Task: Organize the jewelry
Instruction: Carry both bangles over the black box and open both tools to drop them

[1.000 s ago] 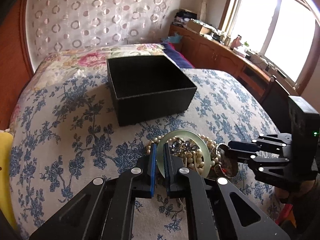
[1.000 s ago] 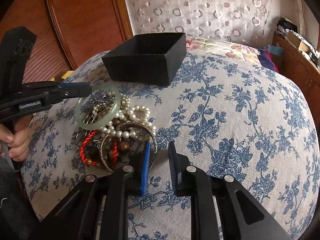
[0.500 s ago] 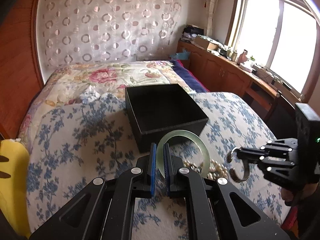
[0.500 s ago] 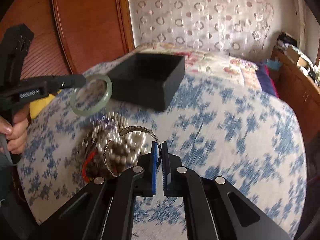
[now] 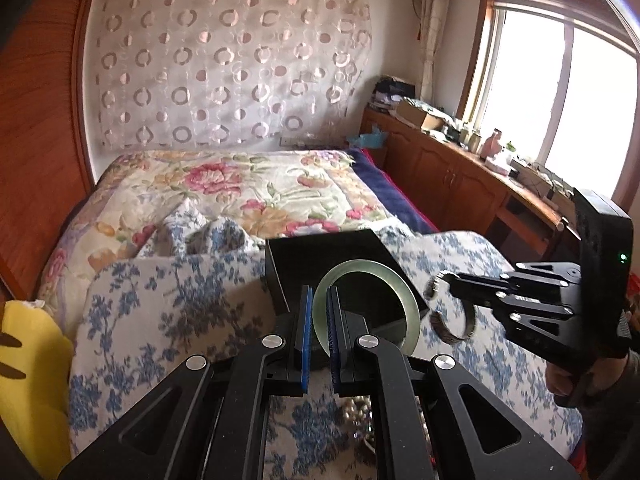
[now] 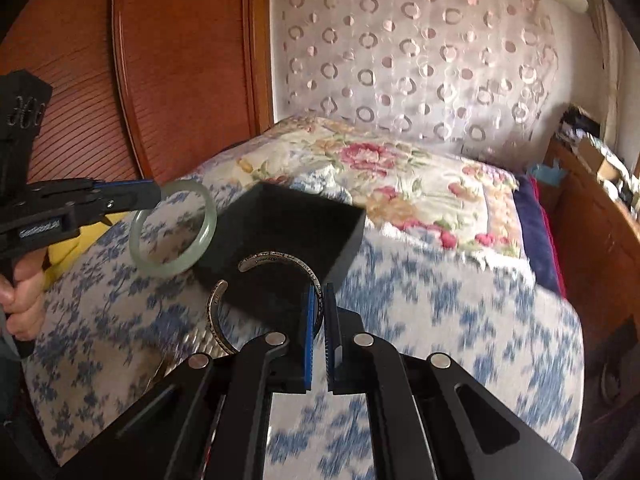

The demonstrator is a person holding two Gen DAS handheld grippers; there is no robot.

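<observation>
My left gripper (image 5: 318, 308) is shut on a pale green jade bangle (image 5: 404, 292), held up in the air just in front of the open black box (image 5: 316, 252). From the right wrist view the same bangle (image 6: 176, 268) hangs left of the box (image 6: 348, 236). My right gripper (image 6: 319, 300) is shut on an engraved silver cuff bracelet (image 6: 276, 260), lifted near the box's front corner. In the left wrist view the cuff (image 5: 450, 330) hangs from the right gripper's fingers (image 5: 476, 284). A few pearls (image 5: 358, 414) of the jewelry pile show under my left gripper.
The box sits on a bed with a blue floral cover (image 5: 160, 320) and a colourful floral quilt (image 5: 240, 188) behind. A wooden headboard (image 6: 160, 60) stands at left, a yellow cushion (image 5: 28, 380) at the bed's edge, wooden cabinets (image 5: 460, 176) under the window.
Both grippers rose off the jewelry pile toward the box. The left one carried the jade bangle up. The right one shut on the silver cuff and lifted it.
</observation>
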